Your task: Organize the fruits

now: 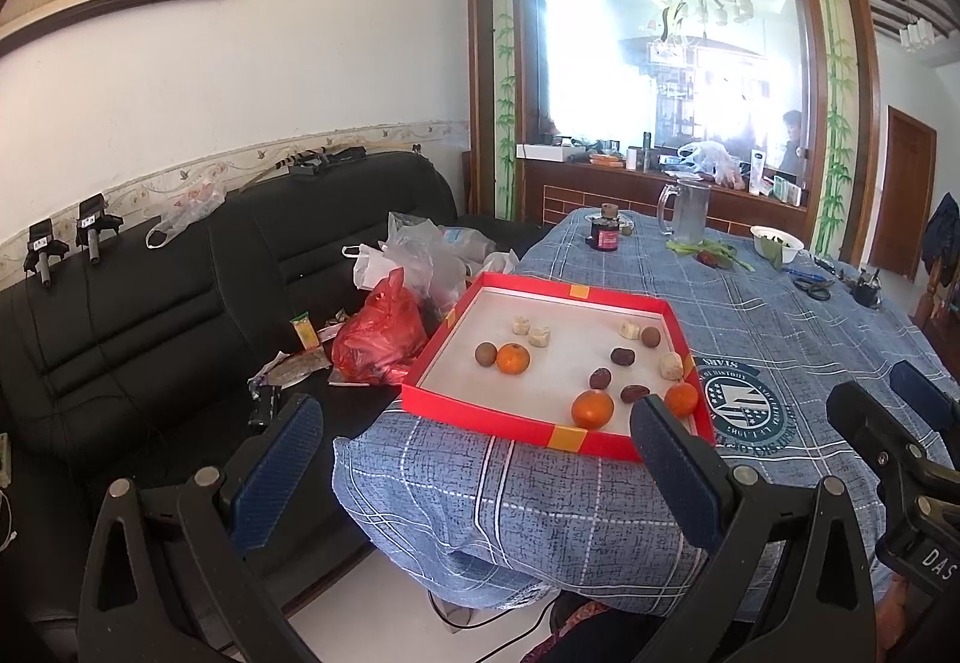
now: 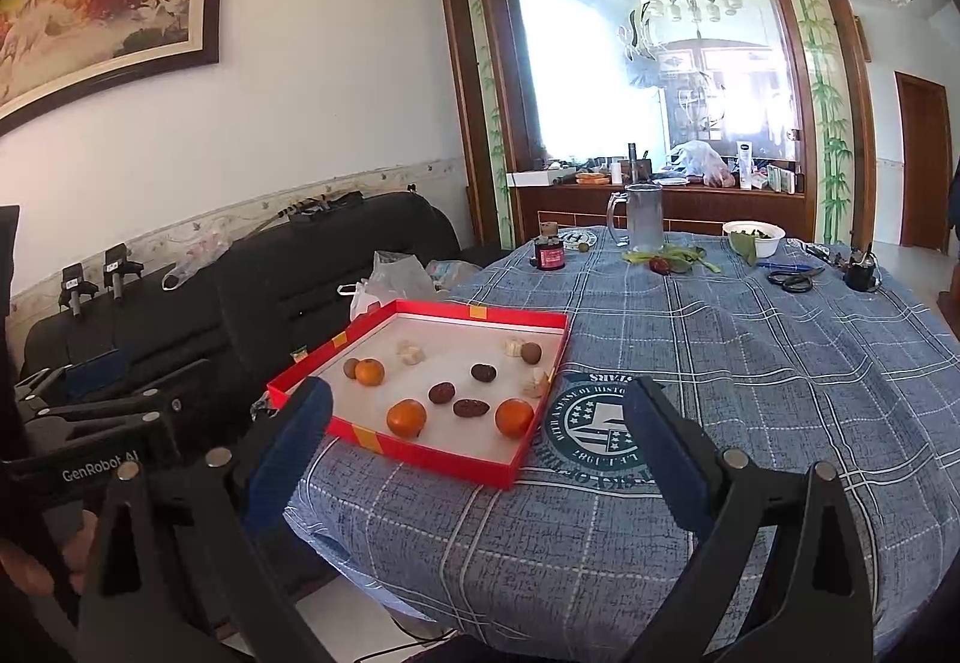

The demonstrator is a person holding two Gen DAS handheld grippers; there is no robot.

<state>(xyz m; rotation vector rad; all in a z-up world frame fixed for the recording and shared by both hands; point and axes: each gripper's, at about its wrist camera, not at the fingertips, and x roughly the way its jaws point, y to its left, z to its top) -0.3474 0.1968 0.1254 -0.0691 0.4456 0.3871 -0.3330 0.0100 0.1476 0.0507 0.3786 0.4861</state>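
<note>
A shallow red tray (image 1: 480, 411) (image 2: 456, 459) with a white floor lies on the near left corner of the blue checked tablecloth. Scattered in it are three oranges, among them one at the front (image 1: 592, 409) (image 2: 406, 418), dark red dates (image 1: 600, 378) (image 2: 441, 393), brown round fruits (image 1: 485, 354) (image 2: 530, 353) and pale chunks (image 1: 521, 326) (image 2: 410, 351). My left gripper (image 1: 474, 477) hangs open in front of the tray's near edge, nothing between its fingers. My right gripper (image 2: 480, 453) is open too, held short of the tray's front right side. The right gripper (image 1: 900, 423) also shows in the left wrist view.
A black sofa (image 1: 150, 315) with plastic bags (image 1: 384, 339) flanks the table on the left. At the table's far side stand a glass mug (image 2: 643, 217), a small red jar (image 2: 549, 256), a white bowl (image 2: 753, 234), green leaves and scissors (image 2: 792, 279). A wooden counter lies beyond.
</note>
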